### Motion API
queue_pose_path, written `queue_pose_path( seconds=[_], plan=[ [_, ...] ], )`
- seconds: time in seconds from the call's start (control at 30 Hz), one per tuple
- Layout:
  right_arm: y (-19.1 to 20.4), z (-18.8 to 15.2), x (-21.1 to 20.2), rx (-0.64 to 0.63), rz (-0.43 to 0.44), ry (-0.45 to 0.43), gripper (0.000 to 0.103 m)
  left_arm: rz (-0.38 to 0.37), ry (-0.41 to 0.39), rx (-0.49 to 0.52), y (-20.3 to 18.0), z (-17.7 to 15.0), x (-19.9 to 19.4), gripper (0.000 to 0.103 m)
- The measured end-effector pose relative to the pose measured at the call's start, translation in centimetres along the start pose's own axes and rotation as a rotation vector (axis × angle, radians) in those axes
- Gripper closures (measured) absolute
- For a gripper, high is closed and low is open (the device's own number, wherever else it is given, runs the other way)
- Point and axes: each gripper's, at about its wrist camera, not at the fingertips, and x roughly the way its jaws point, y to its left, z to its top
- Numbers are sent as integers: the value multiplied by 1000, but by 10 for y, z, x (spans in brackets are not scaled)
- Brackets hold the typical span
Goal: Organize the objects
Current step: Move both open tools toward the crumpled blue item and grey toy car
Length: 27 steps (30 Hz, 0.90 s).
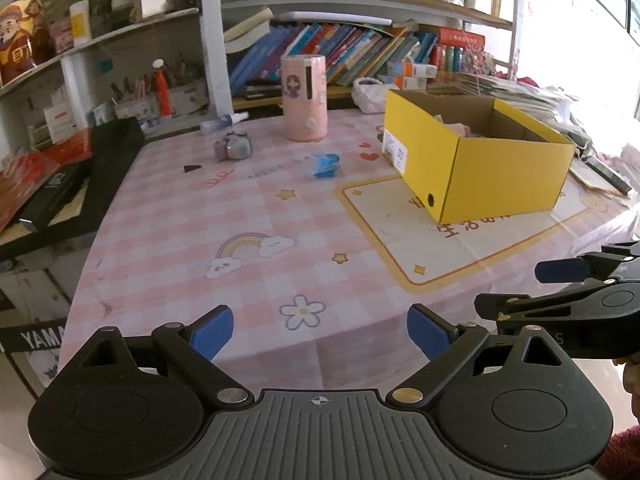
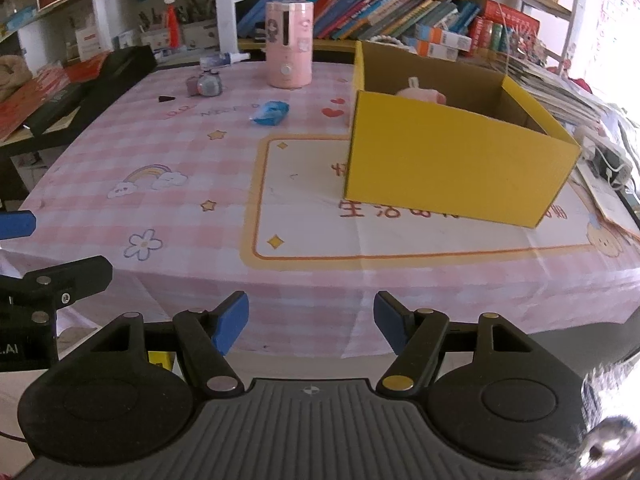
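Both the left gripper [image 1: 320, 334] and right gripper [image 2: 311, 322] are held at the near edge of the pink checked worktop [image 1: 240, 216], fingers spread wide with nothing between them. An open yellow cardboard box [image 2: 452, 160] is seen at right with a pink soft item [image 2: 420, 94] inside. A crumpled blue packet [image 1: 325, 165], small grey plush toy [image 1: 234, 147] and tall pink cylindrical container [image 1: 305, 98] are left out on the far worktop.

A child's study corner at home is suggested by crowded bookshelves [image 1: 344, 48] and a pink cartoon tablecloth [image 1: 248, 216].
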Motion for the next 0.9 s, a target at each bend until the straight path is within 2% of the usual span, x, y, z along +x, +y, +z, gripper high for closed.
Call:
queue_pose_path(
  seconds=[0.9],
  plan=[
    [33, 15, 1, -41, 28, -53, 36, 8, -52, -33, 30, 0, -8, 7]
  ],
)
